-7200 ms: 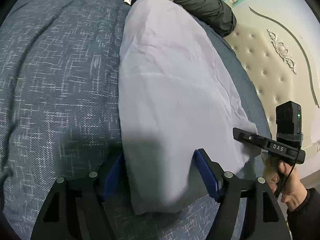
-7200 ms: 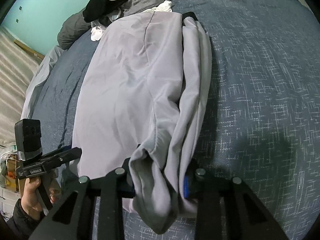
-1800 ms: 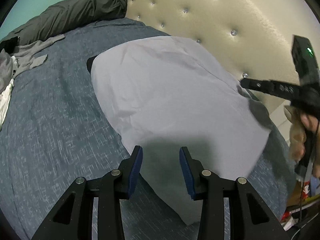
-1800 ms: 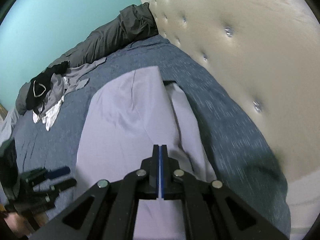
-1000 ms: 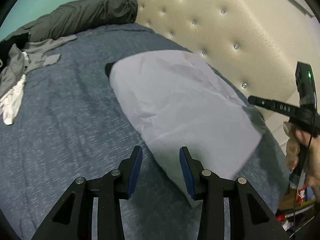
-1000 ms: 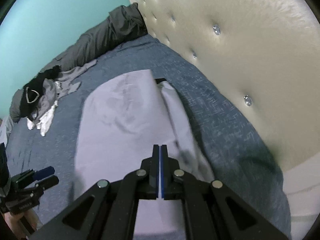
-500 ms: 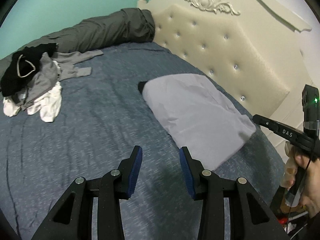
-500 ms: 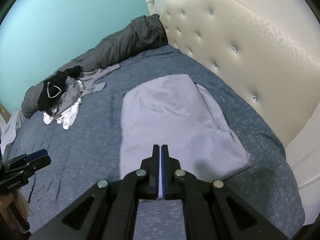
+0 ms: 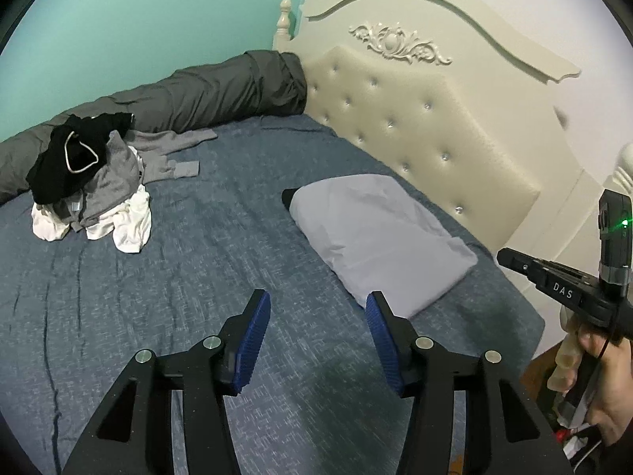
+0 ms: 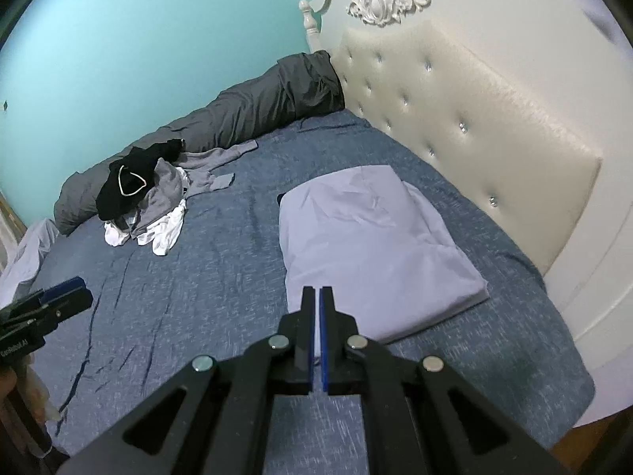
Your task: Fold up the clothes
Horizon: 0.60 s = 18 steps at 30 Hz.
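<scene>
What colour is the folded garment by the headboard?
Pale lavender-grey garment; right wrist view shows it best.

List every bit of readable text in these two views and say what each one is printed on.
"DAS": white letters on the black body of the right tool, seen in the left wrist view.
White lettering on the body of the left tool, at the left edge of the right wrist view: too small and cut off to read with confidence.
No readable text on the folded lavender garment, the clothes pile or the headboard.
</scene>
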Motion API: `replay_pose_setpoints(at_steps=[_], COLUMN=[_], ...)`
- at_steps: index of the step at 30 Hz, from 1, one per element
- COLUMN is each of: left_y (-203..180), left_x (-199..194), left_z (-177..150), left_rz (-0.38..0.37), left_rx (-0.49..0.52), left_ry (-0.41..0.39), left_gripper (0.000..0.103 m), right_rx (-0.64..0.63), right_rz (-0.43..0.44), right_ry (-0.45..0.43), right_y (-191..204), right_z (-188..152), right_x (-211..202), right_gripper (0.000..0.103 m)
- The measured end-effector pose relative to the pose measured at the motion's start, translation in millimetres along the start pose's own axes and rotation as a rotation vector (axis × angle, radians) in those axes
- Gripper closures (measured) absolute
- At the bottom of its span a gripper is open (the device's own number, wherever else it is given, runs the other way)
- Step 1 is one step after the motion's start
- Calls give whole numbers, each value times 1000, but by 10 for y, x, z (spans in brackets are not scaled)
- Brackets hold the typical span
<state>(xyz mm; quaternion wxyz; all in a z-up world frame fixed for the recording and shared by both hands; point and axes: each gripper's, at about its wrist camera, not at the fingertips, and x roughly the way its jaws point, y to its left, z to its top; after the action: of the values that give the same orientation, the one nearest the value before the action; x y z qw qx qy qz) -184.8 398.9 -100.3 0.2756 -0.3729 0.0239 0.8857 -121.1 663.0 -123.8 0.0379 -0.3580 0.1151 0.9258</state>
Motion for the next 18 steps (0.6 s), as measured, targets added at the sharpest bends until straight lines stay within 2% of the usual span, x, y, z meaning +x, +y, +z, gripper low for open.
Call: replay_pose_setpoints(at_steps=[7, 9, 11, 18], left_y=[-113, -139, -168, -233], left_x=[-290, -372, -461, -686], left_z=[-60, -72, -87, -165], left_rz=[-11, -15, -18, -32], left_rx=[18, 24, 31, 52], left_ry=[-25, -34, -42, -61], left_gripper=[43, 41, 39, 32], right_rx=[-1, 6, 19, -4], right_rz=[-35, -35, -33, -72], right_ry=[-25, -35, -45, -69], right_y=[141, 169, 189, 317], right_z=[-98, -130, -164, -290], right_x=[-418, -530, -638, -927], right_gripper=[100, 97, 88, 70])
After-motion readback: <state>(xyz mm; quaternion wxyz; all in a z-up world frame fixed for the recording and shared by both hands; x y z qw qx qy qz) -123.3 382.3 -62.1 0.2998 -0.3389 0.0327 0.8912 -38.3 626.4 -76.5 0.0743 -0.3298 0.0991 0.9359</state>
